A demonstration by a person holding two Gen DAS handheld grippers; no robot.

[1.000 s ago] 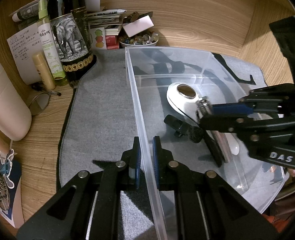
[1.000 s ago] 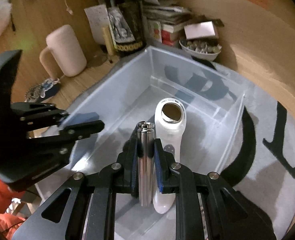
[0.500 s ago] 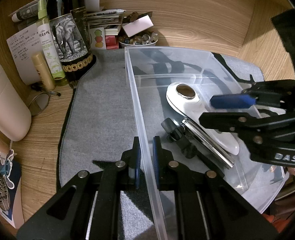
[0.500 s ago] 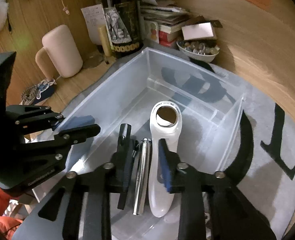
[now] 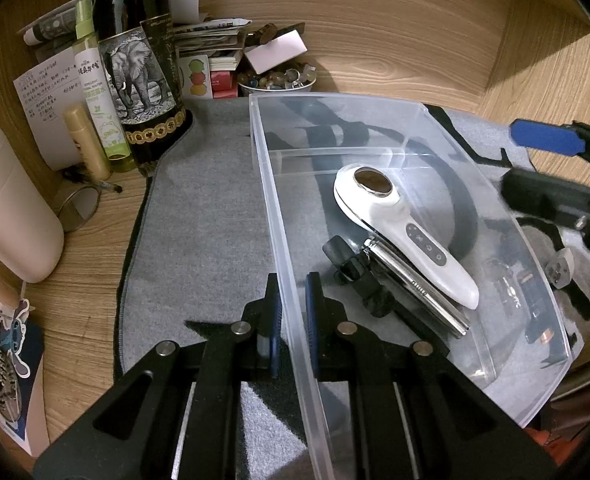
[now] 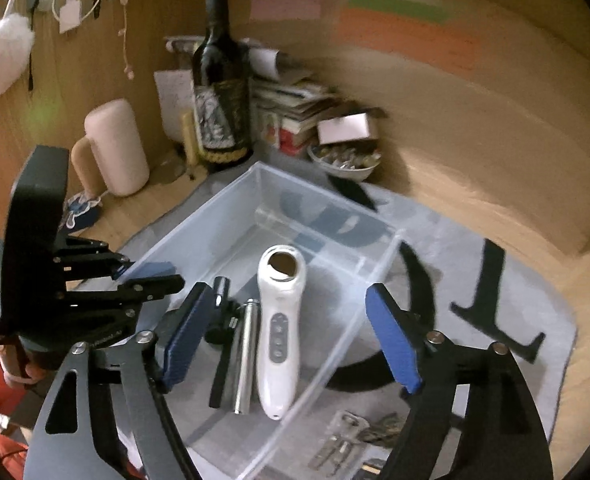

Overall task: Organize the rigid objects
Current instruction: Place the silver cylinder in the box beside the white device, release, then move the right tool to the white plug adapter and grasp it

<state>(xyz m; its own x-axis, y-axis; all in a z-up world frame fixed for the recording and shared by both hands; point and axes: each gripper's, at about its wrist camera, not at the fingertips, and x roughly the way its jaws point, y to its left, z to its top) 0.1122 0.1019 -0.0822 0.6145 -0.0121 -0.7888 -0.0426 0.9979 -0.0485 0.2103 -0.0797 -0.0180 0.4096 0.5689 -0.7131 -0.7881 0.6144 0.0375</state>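
Note:
A clear plastic bin (image 5: 283, 280) (image 6: 231, 204) sits on a grey mat. In it lie a white handheld device (image 5: 399, 228) (image 6: 279, 328), a silver metal cylinder (image 5: 419, 292) (image 6: 245, 360) and a black tool (image 5: 359, 276) (image 6: 219, 340), side by side. My left gripper (image 5: 293, 312) is shut on the bin's left wall. My right gripper (image 6: 283, 344) is open wide and empty, raised above the bin; it also shows at the right edge of the left wrist view (image 5: 551, 168).
A dark wine bottle with an elephant label (image 5: 139, 80) (image 6: 221, 92), a spray bottle (image 5: 99, 96), a pink mug (image 5: 11, 208) (image 6: 115, 148), a bowl of stones (image 5: 277, 78) (image 6: 345, 158) and stacked books stand at the back. Keys (image 6: 347, 436) lie on the mat by the bin.
My right gripper opened and let go of the silver cylinder, which now lies in the bin beside the white device. The gripper then opened wider and pulled up and back. The left gripper stayed put.

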